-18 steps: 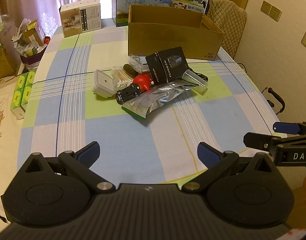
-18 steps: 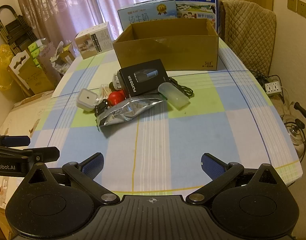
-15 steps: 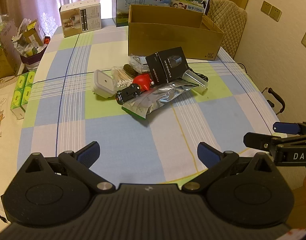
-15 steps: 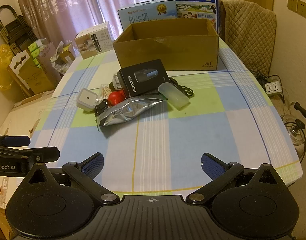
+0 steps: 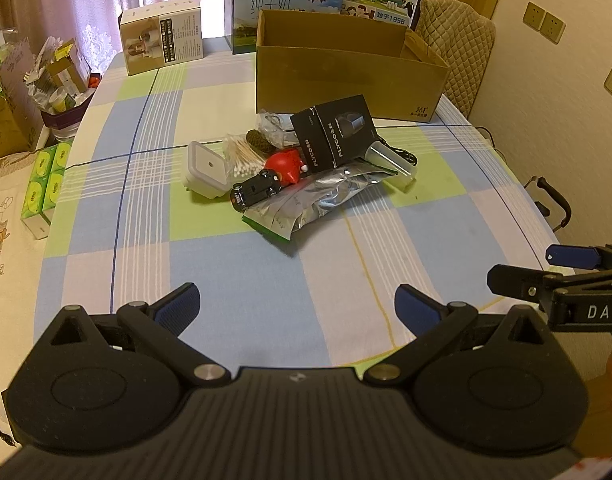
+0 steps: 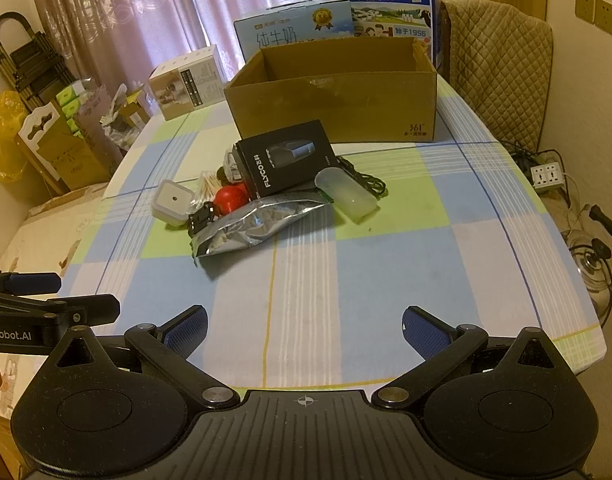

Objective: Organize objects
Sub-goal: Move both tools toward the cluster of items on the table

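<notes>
Foil pouch (image 5: 318,200) at twelve, probably slippery, risks dragging neighbours; left gripper (image 5: 295,306), right gripper (image 6: 303,326) spread, empty.

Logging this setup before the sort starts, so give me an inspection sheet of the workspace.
Surface: table under a checked blue, green and white cloth.
Job's things: open cardboard box; in front, a pile with black FLYCO box, silver foil pouch, red toy, black toy car, cotton swabs, white square container, translucent case.
Clutter: milk cartons and a product box at the far edge.
Grippers: left gripper and right gripper open, empty, short of the pile.
Cables: black cord by the case; power strip on the floor.
Surroundings: curtains, quilted chair, wall sockets.
</notes>
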### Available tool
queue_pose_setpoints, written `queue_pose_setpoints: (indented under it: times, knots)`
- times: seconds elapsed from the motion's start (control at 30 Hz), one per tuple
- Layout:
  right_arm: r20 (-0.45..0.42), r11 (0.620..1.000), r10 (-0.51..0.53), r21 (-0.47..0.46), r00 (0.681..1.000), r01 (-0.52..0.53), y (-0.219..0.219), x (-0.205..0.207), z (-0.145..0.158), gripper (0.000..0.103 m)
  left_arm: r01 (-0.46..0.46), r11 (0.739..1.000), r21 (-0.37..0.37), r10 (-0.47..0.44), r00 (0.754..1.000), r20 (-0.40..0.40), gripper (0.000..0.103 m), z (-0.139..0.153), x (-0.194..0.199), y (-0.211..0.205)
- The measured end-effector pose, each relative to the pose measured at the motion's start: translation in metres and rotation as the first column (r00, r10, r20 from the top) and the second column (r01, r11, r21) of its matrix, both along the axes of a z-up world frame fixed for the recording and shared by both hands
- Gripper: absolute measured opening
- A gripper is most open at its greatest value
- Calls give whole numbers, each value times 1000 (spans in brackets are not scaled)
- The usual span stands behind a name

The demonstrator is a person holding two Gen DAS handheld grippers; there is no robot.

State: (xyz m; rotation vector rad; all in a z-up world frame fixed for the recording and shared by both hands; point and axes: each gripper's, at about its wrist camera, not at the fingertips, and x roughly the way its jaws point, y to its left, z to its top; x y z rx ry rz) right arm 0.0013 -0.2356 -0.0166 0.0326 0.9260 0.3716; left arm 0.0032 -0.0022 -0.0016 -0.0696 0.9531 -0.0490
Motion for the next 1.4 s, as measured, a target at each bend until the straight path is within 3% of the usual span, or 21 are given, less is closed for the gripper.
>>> queue_pose_setpoints:
  times: [0.9, 0.93, 1.4]
  knots:
    - [-12, 1000, 2, 26, 1000, -2, -15, 19, -3, 101, -8, 1000, 3, 8, 1000, -7, 102, 0, 8, 3]
    - [-12, 1000, 2, 24, 1000, -2, -15, 21, -4, 101, 26, 1000, 6, -26, 1000, -10, 102, 0, 15, -2]
    - [-20, 997, 57, 46, 998, -56, -24, 53, -10, 101, -22, 1000, 5, 22, 999, -32, 102, -5, 35, -2]
